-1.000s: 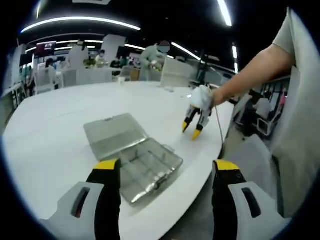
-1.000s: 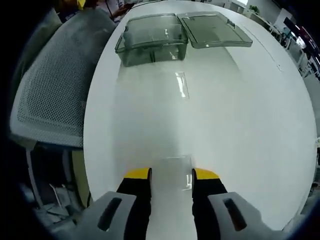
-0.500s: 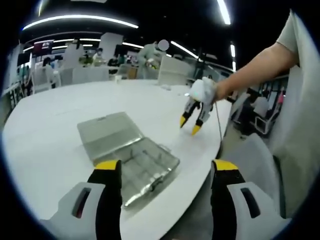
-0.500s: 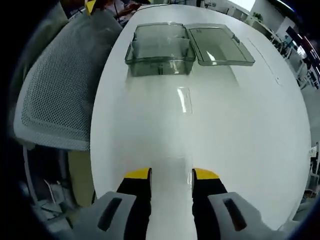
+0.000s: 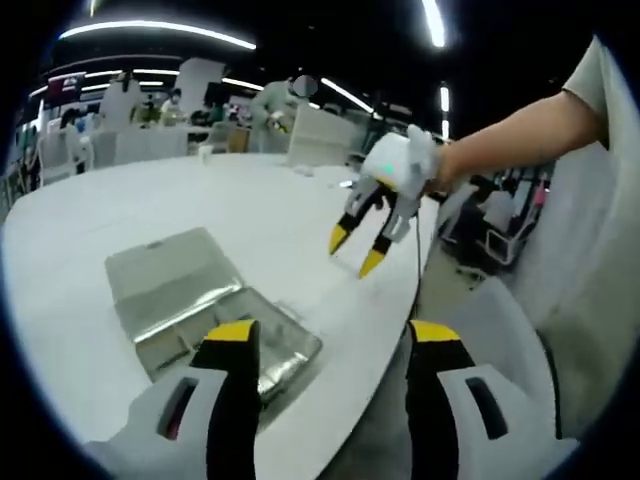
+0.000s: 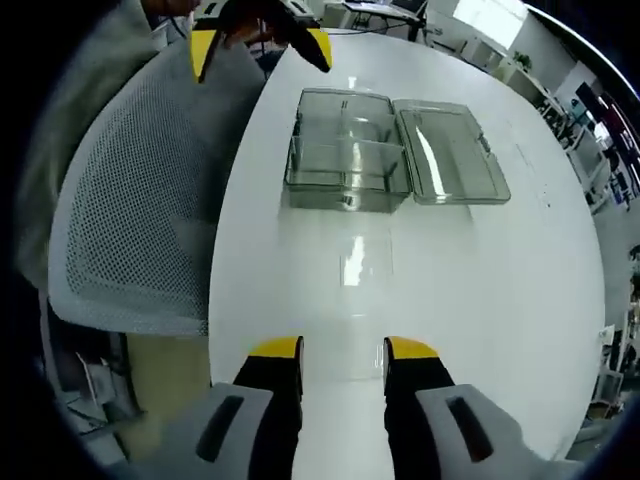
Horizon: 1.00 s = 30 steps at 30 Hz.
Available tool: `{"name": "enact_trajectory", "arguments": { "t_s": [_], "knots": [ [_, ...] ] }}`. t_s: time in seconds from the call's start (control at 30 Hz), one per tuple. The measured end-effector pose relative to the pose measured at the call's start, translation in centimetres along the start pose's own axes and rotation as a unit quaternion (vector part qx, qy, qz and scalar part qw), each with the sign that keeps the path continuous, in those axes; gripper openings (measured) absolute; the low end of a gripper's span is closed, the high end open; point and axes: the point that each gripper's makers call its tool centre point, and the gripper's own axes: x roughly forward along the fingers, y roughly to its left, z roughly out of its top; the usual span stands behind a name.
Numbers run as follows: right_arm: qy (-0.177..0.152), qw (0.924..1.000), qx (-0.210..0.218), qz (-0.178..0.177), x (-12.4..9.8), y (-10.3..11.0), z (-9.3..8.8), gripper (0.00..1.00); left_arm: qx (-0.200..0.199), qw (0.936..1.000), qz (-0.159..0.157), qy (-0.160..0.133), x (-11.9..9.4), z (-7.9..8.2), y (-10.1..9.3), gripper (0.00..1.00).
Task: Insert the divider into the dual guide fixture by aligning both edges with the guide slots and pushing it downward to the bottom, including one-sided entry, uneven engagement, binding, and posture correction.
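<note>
no text or label can be read.

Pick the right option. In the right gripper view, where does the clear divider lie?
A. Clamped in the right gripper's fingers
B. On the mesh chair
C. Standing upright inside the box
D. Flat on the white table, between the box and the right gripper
D: the divider lies flat on the table, short of the open box and ahead of the empty right gripper.

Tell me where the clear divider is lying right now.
In the right gripper view, the divider lies flat on the white table, between the open clear box and the right claw.
</note>
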Motion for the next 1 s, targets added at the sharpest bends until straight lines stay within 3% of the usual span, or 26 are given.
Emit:
{"name": "enact_trajectory", "arguments": {
  "t_s": [0.1, 0.13, 0.2, 0.4, 0.47, 0.5, 0.6, 0.77, 0.93, 1.0],
  "knots": [
    [-0.005, 0.9999, -0.011, -0.004, -0.4, 0.4, 1.1, 0.27, -0.011, 0.9998, -0.013, -0.003, 0.7, 0.4, -0.3, 0.51],
    [-0.008, 0.9998, -0.018, -0.009, -0.6, 0.4, 1.6, 0.27, -0.031, 0.9992, -0.025, -0.005, 1.0, 0.5, -0.7, 0.48],
    [-0.018, 0.9995, -0.021, -0.013, -1.1, 0.6, 2.6, 0.27, -0.066, 0.9970, -0.041, -0.006, 1.4, 0.8, -1.2, 0.38],
    [-0.035, 0.9980, -0.046, -0.025, -2.1, 1.1, 5.4, 0.27, -0.101, 0.9936, -0.049, -0.011, 2.5, 1.7, -1.0, 0.30],
    [-0.045, 0.9972, -0.053, -0.027, -2.4, 1.4, 6.5, 0.27, -0.143, 0.9879, -0.061, -0.003, 2.7, 1.6, -1.3, 0.24],
    [-0.048, 0.9970, -0.054, -0.029, -2.7, 1.5, 7.0, 0.27, -0.142, 0.9882, -0.055, -0.009, 2.8, 1.9, -0.8, 0.22],
    [-0.053, 0.9958, -0.066, -0.035, -3.0, 1.5, 7.9, 0.27, -0.160, 0.9853, -0.055, -0.022, 2.9, 2.4, -0.8, 0.22],
    [-0.064, 0.9940, -0.076, -0.044, -3.8, 1.7, 9.4, 0.27, -0.184, 0.9811, -0.055, -0.019, 2.8, 2.3, -0.9, 0.20],
    [-0.070, 0.9923, -0.088, -0.052, -4.3, 1.9, 10.6, 0.27, -0.226, 0.9706, -0.060, -0.059, 2.4, 3.7, -1.0, 0.18],
    [-0.073, 0.9916, -0.092, -0.056, -4.5, 1.9, 11.0, 0.26, -0.230, 0.9695, -0.060, -0.062, 2.4, 3.9, -1.2, 0.18]
  ]
}}
